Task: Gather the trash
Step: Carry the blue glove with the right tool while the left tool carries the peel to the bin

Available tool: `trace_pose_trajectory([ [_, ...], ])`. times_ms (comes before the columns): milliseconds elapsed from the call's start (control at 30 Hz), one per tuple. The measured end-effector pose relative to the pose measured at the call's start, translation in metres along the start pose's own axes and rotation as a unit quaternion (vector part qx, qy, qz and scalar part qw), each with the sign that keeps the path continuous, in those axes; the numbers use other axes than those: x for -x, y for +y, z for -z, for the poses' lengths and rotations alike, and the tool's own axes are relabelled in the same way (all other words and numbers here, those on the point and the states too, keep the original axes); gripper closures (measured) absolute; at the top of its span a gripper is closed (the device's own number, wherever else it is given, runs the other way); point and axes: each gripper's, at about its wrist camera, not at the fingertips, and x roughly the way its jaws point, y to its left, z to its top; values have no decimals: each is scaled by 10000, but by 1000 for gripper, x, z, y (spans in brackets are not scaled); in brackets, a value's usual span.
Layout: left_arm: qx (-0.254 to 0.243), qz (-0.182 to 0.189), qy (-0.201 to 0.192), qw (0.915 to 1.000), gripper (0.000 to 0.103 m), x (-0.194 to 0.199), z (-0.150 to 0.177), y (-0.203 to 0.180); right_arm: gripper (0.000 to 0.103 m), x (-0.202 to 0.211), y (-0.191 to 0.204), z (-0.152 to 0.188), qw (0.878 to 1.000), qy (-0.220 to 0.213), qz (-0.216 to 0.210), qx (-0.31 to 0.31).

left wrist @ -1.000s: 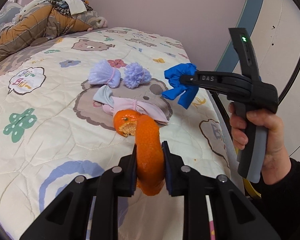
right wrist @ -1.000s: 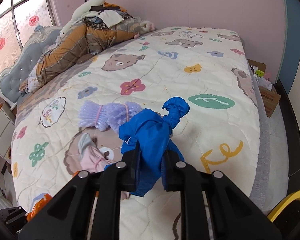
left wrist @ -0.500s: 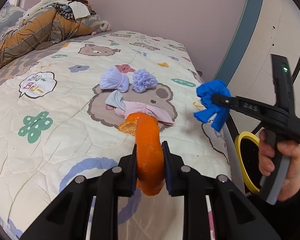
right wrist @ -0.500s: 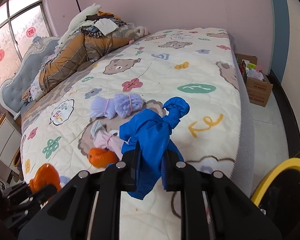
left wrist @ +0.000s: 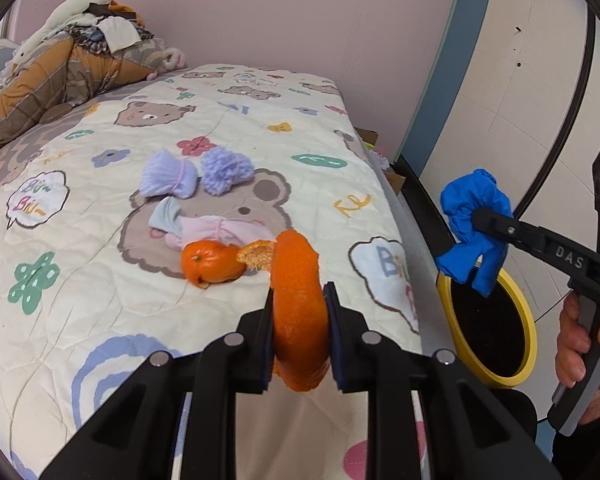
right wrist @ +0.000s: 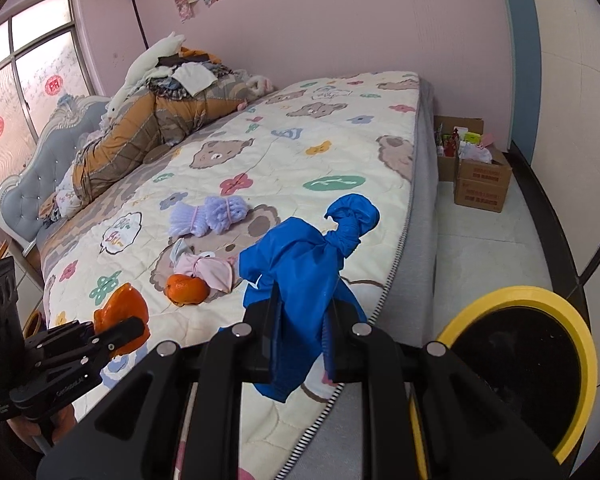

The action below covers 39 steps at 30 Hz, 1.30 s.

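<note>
My left gripper (left wrist: 298, 312) is shut on a curl of orange peel (left wrist: 296, 300), held above the near part of the bed. A second piece of orange peel (left wrist: 210, 266) lies on the quilt just beyond it. Off the bed's right edge, my right gripper (right wrist: 300, 320) is shut on a knotted blue plastic bag (right wrist: 304, 256), which hangs over the left rim of a yellow-rimmed black bin (right wrist: 516, 364) on the floor. In the left wrist view the same blue bag (left wrist: 474, 220) sits above the bin (left wrist: 488, 324). The left gripper (right wrist: 120, 332) shows at the lower left of the right wrist view.
On the bear-print quilt (left wrist: 100, 280) lie a purple knitted bundle (left wrist: 198, 174) and a pink-and-blue cloth bundle (left wrist: 212, 228). Piled clothes and bedding (right wrist: 156, 120) fill the head of the bed. Cardboard boxes (right wrist: 476, 176) stand by the pink wall beyond the foot.
The right gripper carried the blue bag rightward off the bed to above the yellow bin. The left gripper drew back and up with its peel, uncovering the second peel on the quilt.
</note>
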Motion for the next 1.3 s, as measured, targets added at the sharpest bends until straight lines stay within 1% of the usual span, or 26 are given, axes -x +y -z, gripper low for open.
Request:
trace_pose_trajectory([
  [167, -168, 16, -73, 9998, 82, 1, -11, -19, 87, 22, -18, -2, 9998, -149, 114, -64],
  [533, -628, 325, -133, 9974, 82, -4, -30, -72, 87, 62, -62, 6, 9978, -323, 416, -403],
  [667, -731, 510, -69, 9960, 82, -11, -33, -94, 87, 75, -78, 13, 9965, -365, 519, -550],
  [1000, -952, 843, 48, 9919, 82, -30, -34, -142, 87, 101, -121, 31, 9911, -471, 878, -880],
  [1133, -1052, 935, 107, 9900, 82, -39, -34, -159, 87, 104, -136, 37, 9890, -472, 973, -1009],
  [1300, -1134, 1046, 279, 9876, 82, -55, -32, -178, 87, 105, -154, 47, 9858, -428, 1072, -1216],
])
